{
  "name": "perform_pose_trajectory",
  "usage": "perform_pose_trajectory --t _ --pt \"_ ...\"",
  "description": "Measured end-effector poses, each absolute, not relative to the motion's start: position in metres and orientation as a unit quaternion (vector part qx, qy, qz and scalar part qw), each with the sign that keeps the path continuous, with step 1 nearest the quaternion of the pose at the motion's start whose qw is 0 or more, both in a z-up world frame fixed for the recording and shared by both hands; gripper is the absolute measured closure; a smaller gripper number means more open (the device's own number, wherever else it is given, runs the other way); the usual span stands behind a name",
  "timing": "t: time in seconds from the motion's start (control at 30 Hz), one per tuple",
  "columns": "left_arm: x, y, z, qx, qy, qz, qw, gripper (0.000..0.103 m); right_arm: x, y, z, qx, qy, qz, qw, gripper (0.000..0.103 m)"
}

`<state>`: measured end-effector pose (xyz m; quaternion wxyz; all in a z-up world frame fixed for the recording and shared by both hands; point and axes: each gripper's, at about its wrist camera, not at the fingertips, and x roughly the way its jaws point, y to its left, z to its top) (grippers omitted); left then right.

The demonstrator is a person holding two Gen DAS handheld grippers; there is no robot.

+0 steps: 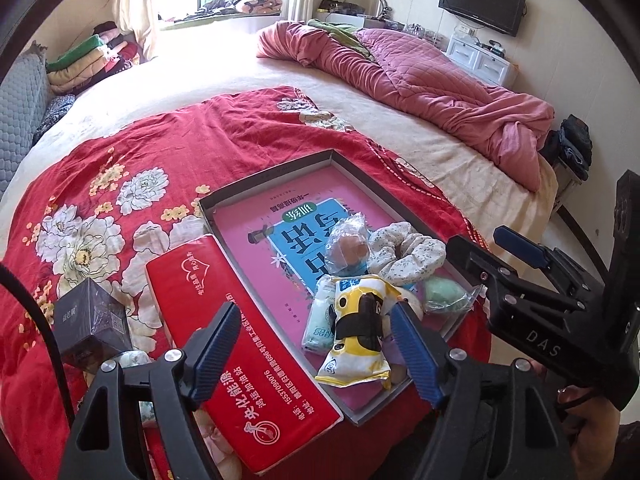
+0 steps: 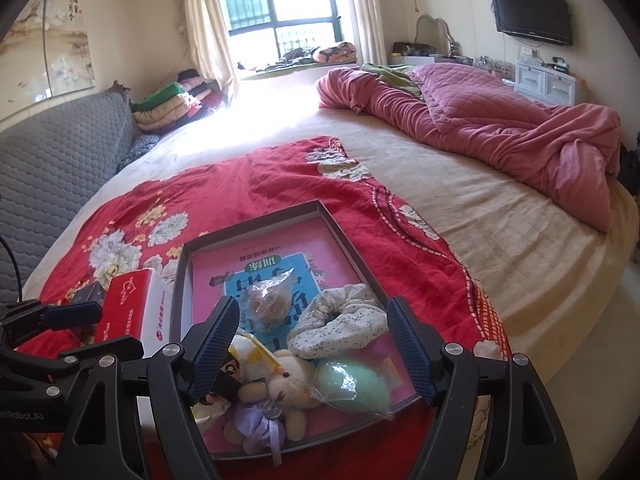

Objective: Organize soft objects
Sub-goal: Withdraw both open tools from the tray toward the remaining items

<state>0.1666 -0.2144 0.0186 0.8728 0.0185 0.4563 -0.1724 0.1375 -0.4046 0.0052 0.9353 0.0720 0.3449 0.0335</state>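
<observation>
Both grippers, left gripper (image 1: 314,350) and right gripper (image 2: 314,346), spread wide, holding nothing. Soft toys piled in tray (image 2: 352,240) near corner: yellow packet (image 1: 358,328), plush bear (image 2: 286,380), scrunchie (image 2: 340,326), green sponge (image 2: 352,384). Probably just released. Lift clear straight up, avoid snagging packet; tissue box (image 1: 240,340) beside tray's left edge.

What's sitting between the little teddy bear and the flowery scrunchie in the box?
Nothing solid: in the right wrist view the teddy bear and scrunchie lie nearly touching, with only a sliver of the pink book showing. The bagged green sponge sits beside them.
</observation>
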Motion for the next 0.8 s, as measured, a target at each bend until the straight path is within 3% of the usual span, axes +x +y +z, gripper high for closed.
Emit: perform_pose_trajectory --t 0.8 --pt "0.141 -0.174 0.052 -0.004 0.429 -0.159 0.889 0.026 0.108 -0.374 0.045 0.043 0.318 0.022 0.947 0.026"
